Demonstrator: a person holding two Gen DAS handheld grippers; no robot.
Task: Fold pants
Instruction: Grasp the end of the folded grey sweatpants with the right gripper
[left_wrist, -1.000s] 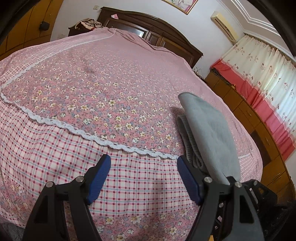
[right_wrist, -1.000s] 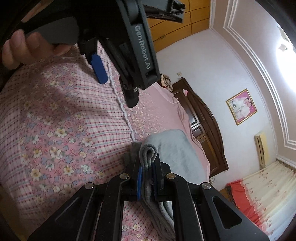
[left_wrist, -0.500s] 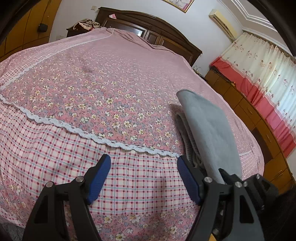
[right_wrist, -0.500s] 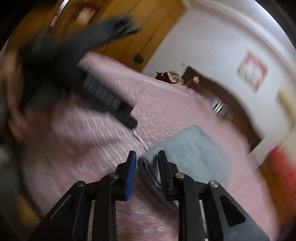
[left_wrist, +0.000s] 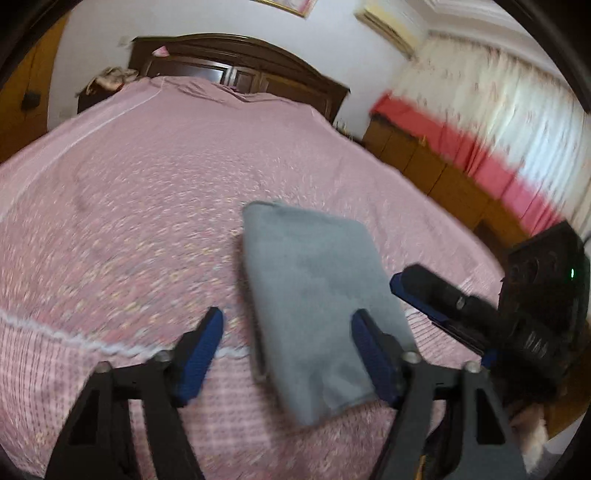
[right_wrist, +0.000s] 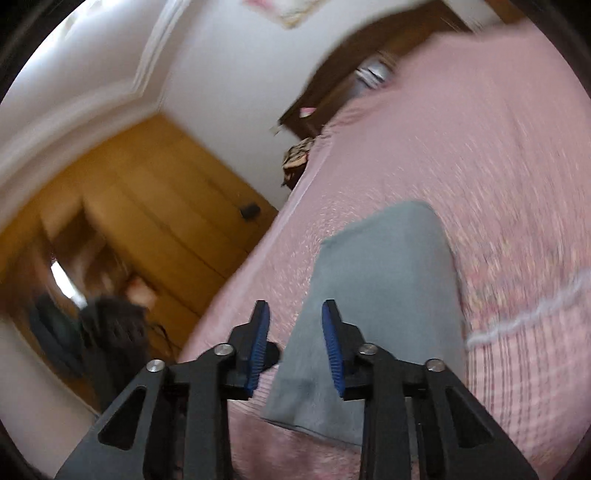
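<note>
While the folded grey pants (left_wrist: 314, 317) lie flat on the pink bedspread (left_wrist: 140, 206), the left gripper (left_wrist: 286, 354) hangs above their near end with its blue pads apart, just closing a bit, pinching nothing; at three o'clock the right gripper (left_wrist: 424, 295) waits, jaws a little apart and just closing, empty too.

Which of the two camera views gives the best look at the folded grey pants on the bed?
The left wrist view: the folded grey pants lie nearly whole on the pink bedspread, only one edge behind a claw finger. The right wrist view shows them tilted and blurred, partly hidden behind its claw fingers.
</note>
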